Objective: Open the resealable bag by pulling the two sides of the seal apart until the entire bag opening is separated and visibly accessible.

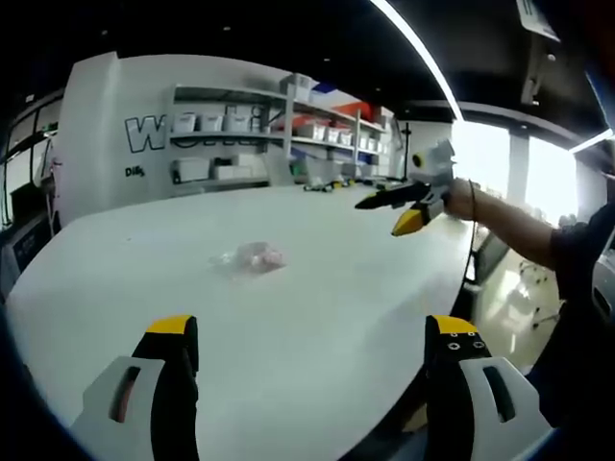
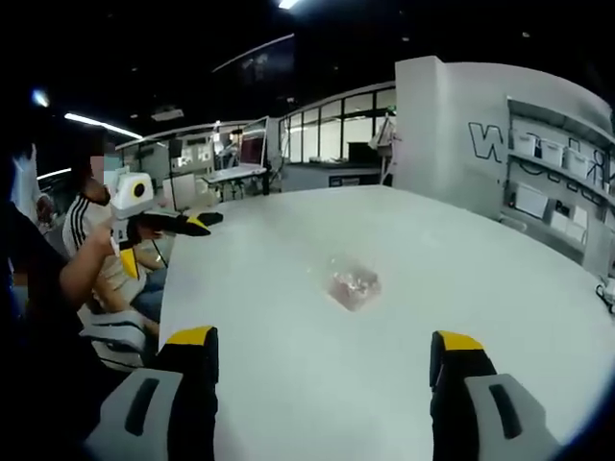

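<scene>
On the white bench (image 1: 317,288), the bag (image 1: 252,257) lay flat and alone, well apart from both tools and touched by neither. The left tool (image 1: 312,336) hung over the near edge with its jaws spread wide and nothing between them. The right tool (image 2: 322,351) was likewise wide open and empty, the bag (image 2: 353,283) lying ahead of it, between the lines of its jaws.

The likeliest trouble, as I judged it, was the film itself: clear, thin and slack, it would slide on the smooth bench if one tool closed before the other, and a jaw could catch both walls together rather than one side of the seal. Which edge carried the seal could not be told at this distance.

The bag held something small and pinkish, too blurred to name. The bins on the shelves (image 1: 288,134) behind were too far off for their contents to show.
</scene>
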Motion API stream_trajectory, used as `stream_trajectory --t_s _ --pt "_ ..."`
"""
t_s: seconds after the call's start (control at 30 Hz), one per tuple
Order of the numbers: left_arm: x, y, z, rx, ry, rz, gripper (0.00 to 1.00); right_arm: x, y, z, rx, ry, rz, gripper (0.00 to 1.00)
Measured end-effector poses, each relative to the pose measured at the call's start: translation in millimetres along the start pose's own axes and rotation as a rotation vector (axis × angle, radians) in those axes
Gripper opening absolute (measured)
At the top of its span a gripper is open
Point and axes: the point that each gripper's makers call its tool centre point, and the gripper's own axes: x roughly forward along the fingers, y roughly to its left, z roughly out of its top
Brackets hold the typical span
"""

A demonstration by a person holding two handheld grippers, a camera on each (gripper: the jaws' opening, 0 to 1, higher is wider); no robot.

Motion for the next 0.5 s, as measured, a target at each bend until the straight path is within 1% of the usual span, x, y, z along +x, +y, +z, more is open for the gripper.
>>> stream_trajectory --t_s 0.23,0.5 --pt "2 0.0 -1.5 -0.004 0.003 -0.002 0.97 10 0 4.0 -0.019 0.003 0.002 0.92" --pt "5 1.0 -0.3 -0.004 0.003 -0.003 0.97 24 -4 6.5 -0.017 0.001 0.012 0.92"
